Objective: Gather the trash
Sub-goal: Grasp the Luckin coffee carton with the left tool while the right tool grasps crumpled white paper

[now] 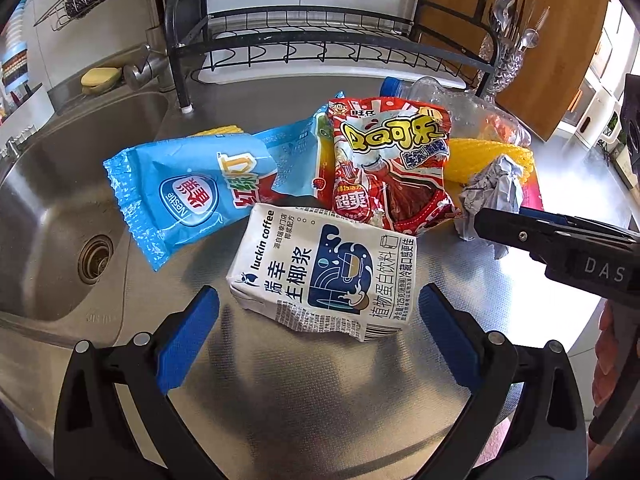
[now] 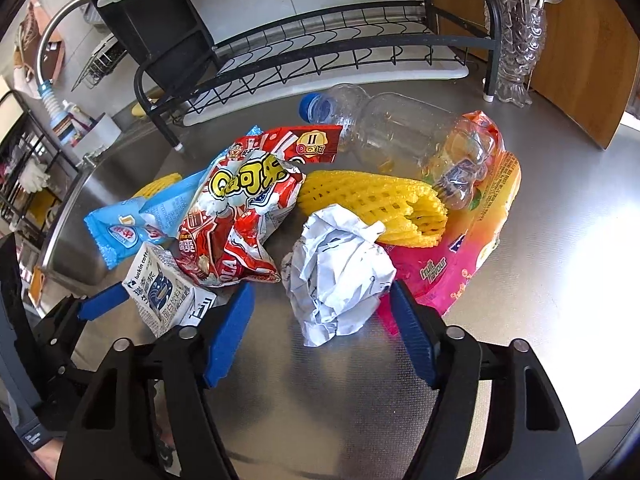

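A pile of trash lies on the steel counter. In the left wrist view a white luckin coffee carton (image 1: 326, 272) lies between the tips of my open left gripper (image 1: 316, 312). Behind it lie a blue Nestle wrapper (image 1: 188, 196) and a red QQ candy bag (image 1: 392, 164). In the right wrist view my open right gripper (image 2: 322, 304) straddles a crumpled white paper ball (image 2: 338, 272), with both pads apart from it. Behind it lie yellow foam netting (image 2: 376, 200), a clear plastic bottle (image 2: 400, 132) and a pink fruit wrapper (image 2: 460, 264).
A steel sink (image 1: 72, 208) lies left of the pile. A black dish rack (image 1: 320, 48) stands behind it, with a glass utensil holder (image 2: 520, 40) and a wooden board (image 2: 580, 52) to its right. The right gripper shows at the right of the left wrist view (image 1: 560, 240).
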A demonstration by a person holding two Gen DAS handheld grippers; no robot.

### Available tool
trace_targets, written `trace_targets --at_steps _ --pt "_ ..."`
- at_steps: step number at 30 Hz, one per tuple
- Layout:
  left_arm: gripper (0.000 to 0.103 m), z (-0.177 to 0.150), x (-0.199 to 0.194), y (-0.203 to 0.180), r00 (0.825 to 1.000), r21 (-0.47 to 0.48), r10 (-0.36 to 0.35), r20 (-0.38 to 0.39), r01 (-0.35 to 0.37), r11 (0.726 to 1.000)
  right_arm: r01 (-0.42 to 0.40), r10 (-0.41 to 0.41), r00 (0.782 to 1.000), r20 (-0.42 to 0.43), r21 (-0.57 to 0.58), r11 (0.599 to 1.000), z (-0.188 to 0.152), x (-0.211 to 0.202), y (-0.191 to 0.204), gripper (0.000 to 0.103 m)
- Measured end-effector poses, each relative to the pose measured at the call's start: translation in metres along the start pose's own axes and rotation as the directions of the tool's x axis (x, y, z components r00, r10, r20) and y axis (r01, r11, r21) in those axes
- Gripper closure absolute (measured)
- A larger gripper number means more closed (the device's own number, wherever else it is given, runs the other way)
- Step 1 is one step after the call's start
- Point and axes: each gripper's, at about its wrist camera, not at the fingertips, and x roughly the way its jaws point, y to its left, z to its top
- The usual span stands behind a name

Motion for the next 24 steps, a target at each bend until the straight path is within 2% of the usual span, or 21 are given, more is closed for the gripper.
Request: trace_targets --at_steps 1,4,5,14,24 --pt "0.008 0.000 0.000 0.000 1.000 0.001 -0.002 0.004 0.002 1.000 0.002 -0.002 1.000 -0.003 -0.002 1.000 0.000 0.001 0.000 0.053" --pt "0.020 -0.001 -0.004 0.001 1.000 -0.001 -0.016 0.020 0.016 1.000 0.006 -0.006 1.000 0.002 -0.011 1.000 -0.001 0.000 0.002 0.055" --pt "0.020 0.000 -0.006 0.001 1.000 -0.005 -0.016 0.023 0.016 1.000 0.006 -0.006 1.000 0.006 -0.011 1.000 -0.001 -0.002 0.002 0.056" --pt "0.021 -0.005 -0.026 -0.007 0.998 0.009 -0.023 0.056 0.023 1.000 0.006 -0.005 1.000 0.025 -0.037 0.999 -0.008 -0.015 0.010 0.061" --pt "0.022 -0.023 -0.084 -0.021 0.992 0.006 0.015 0.128 -0.016 1.000 -0.003 0.008 0.995 0.101 -0.050 0.999 -0.021 -0.069 0.017 0.061"
